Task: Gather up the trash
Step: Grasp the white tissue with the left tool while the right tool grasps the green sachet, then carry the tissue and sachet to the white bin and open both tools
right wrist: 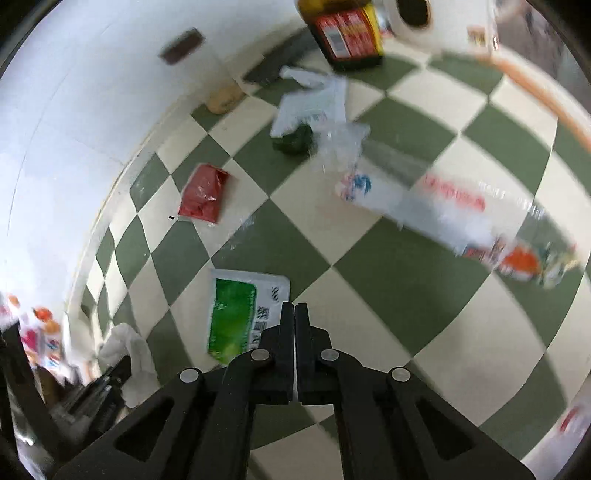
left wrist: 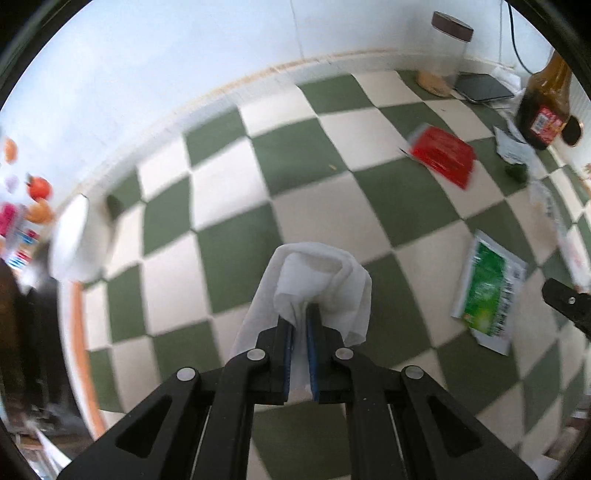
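Note:
My left gripper (left wrist: 300, 314) is shut on a crumpled white tissue (left wrist: 325, 280) and holds it above the green-and-white checked table (left wrist: 229, 184). The tissue also shows in the right wrist view (right wrist: 127, 345), at the lower left in the left gripper. My right gripper (right wrist: 294, 308) is shut and empty, just right of a green-and-white packet (right wrist: 236, 314), which also shows in the left wrist view (left wrist: 487, 291). A red sachet (left wrist: 443, 155) (right wrist: 203, 194) lies farther back. A long clear plastic wrapper (right wrist: 424, 206) lies to the right.
A dark sauce bottle (left wrist: 543, 110) (right wrist: 347, 33), a clear jar with a brown lid (left wrist: 447, 55), a dark tablet (left wrist: 484, 86) and crumpled clear wrappers (right wrist: 314, 103) over a dark green lump (right wrist: 295, 138) stand near the wall. A white cloth (left wrist: 74, 243) hangs at the table's left edge.

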Motion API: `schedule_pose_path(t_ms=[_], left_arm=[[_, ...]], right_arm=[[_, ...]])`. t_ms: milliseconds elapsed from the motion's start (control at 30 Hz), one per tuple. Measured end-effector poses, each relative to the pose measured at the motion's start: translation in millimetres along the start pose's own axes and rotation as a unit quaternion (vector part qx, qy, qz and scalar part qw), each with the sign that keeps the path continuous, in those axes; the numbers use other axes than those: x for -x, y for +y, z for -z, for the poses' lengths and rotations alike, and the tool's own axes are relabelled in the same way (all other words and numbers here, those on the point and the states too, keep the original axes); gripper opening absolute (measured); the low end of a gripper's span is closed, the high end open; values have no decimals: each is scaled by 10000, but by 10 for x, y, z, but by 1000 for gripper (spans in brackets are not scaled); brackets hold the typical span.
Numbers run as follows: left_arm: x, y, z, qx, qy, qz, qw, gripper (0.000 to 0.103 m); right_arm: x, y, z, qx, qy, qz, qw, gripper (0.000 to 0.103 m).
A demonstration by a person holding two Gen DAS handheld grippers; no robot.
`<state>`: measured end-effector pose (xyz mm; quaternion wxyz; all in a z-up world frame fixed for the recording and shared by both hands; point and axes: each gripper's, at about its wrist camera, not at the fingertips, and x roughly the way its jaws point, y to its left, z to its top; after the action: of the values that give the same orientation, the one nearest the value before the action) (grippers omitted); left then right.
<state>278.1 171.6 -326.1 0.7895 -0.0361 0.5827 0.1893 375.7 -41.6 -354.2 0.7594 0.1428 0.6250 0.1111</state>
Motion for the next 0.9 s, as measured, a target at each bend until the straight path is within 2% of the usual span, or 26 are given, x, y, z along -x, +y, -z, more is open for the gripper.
schedule_pose_path(t_ms=[33, 67, 100, 167, 267, 333, 367, 433, 467, 533, 600, 733, 900], left_arm=[[-16, 19, -6, -30, -25, -159, 9999, 5], [-41, 31, -30, -30, -45, -273, 9996, 5], [-67, -4, -114, -21, -43, -366, 9993, 5], [-163, 63, -140, 16, -1, -571, 9984, 5], [-328, 146, -189, 158, 138, -670, 9975, 5], [-369, 207, -171, 269, 232, -645, 9973, 5], [-394, 213, -164, 302, 256, -635, 9972, 5], [-404, 204, -133, 301, 261, -635, 9972, 5], [-397, 194, -115, 289, 259, -624, 9973, 5], [-374, 166, -97, 260, 250, -582, 9977, 5], [-332, 124, -89, 207, 227, -510, 9982, 5], [-100, -77, -77, -72, 36, -274, 9996, 5], [427, -597, -54, -600, -284, 306, 9973, 5]], right_arm=[[-52, 116, -7, 167, 35, 115, 9998, 27], [-99, 211, -1, 311, 34, 186, 9993, 57], [-163, 325, 11, 481, 54, 301, 9984, 75], [-312, 572, 44, 953, 88, 730, 9927, 81], [-479, 852, 146, 1569, -4, 1544, 9755, 85], [-483, 899, 202, 1690, -227, 1564, 9729, 82], [-472, 914, 218, 1749, -291, 1546, 9719, 78], [-411, 945, 238, 1888, -424, 1563, 9686, 51], [-394, 941, 242, 1899, -442, 1543, 9686, 23], [-342, 856, 217, 1786, -445, 1375, 9733, 17], [-252, 738, 213, 1612, -488, 1220, 9781, 8], [105, 339, 263, 1093, -684, 819, 9883, 7], [868, -521, 409, 258, -1174, 430, 9918, 6]])
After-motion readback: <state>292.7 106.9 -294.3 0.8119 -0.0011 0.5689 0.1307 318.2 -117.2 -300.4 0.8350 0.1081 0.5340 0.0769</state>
